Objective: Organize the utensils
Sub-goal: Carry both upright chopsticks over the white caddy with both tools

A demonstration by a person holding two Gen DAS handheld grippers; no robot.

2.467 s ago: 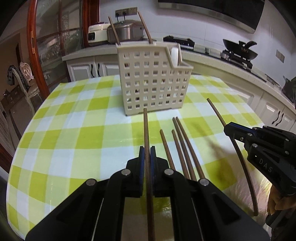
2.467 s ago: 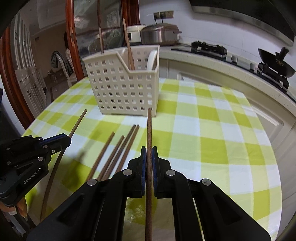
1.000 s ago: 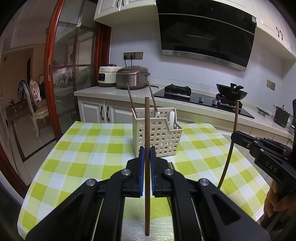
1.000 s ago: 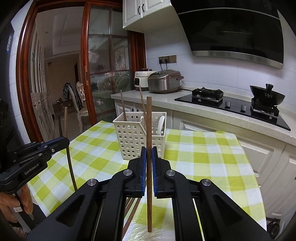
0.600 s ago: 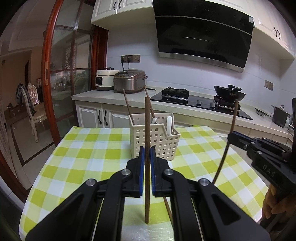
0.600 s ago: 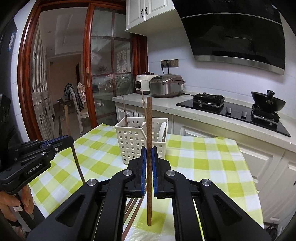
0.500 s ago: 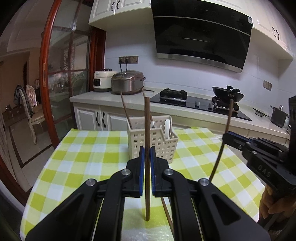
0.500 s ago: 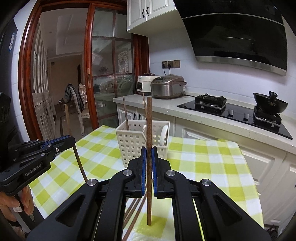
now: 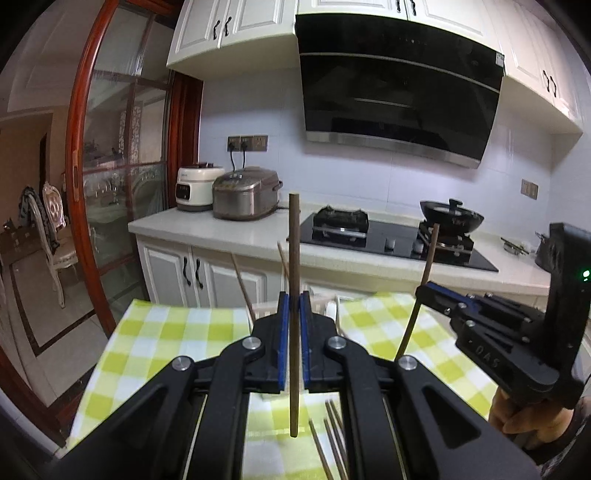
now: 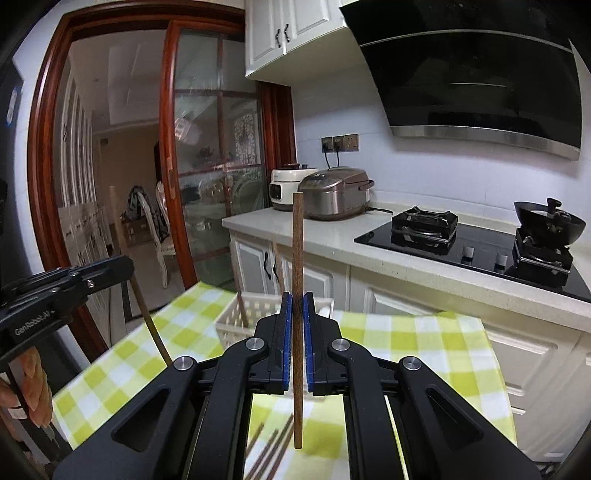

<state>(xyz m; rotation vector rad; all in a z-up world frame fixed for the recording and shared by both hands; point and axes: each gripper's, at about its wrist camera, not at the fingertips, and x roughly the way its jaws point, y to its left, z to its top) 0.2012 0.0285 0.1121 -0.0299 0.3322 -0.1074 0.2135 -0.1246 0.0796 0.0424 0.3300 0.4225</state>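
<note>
Both grippers, left (image 9: 294,308) and right (image 10: 297,308), clamp one upright chopstick (image 9: 294,258) each. Carry step, above basket (image 10: 236,317). Next: lower tips into it.

A home kitchen, opening onto a furnished living room.

A black range hood (image 9: 399,99) is mounted at 1 o'clock beneath white wall cabinets (image 9: 236,29), with a gas hob (image 9: 391,236) set into the pale countertop (image 9: 229,230) below it and a black wok (image 9: 452,218) resting on one burner. Two rice cookers (image 9: 245,197) are plugged in at 11 o'clock. A table covered with a green checked cloth (image 9: 162,332) is seen at 6 o'clock. Ornate chairs (image 9: 53,229) are glimpsed at 9 o'clock through a wood-framed glass door (image 9: 122,177).
</note>
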